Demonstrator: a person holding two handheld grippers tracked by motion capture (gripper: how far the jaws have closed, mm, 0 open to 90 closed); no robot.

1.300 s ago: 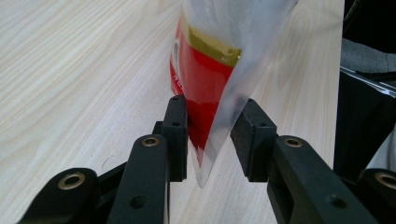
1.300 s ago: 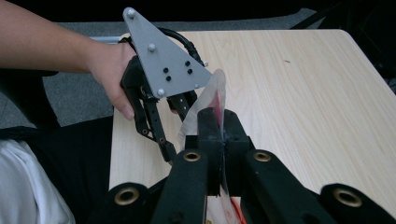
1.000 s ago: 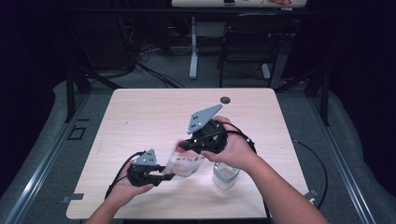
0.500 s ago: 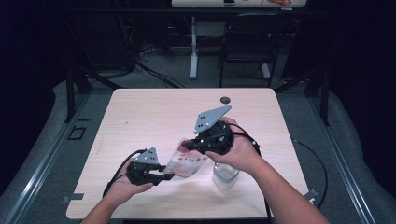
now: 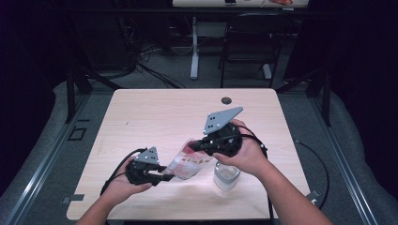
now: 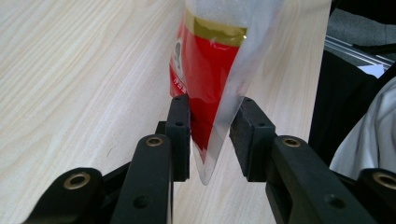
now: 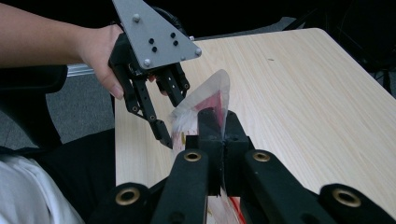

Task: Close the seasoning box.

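Note:
A clear plastic bag (image 5: 190, 161) with a red and gold packet inside hangs stretched between my two grippers above the table's near half. My left gripper (image 5: 168, 174) has the bag's lower left end; in the left gripper view the bag (image 6: 210, 70) sits between the jaws of the gripper (image 6: 212, 130), with both pads touching its sides. My right gripper (image 5: 195, 146) is shut on the bag's upper right end. The right gripper view has its jaws (image 7: 217, 121) pinched together on the plastic (image 7: 212, 93), with the left gripper (image 7: 175, 116) just beyond.
A clear cup (image 5: 226, 176) stands on the light wood table (image 5: 155, 117) just under my right hand. A dark grommet (image 5: 226, 100) sits near the far edge. A black chair (image 5: 248, 42) and cables lie beyond the table.
My right gripper has drifted slightly to the right with its end of the bag. The left gripper has stayed about where it was.

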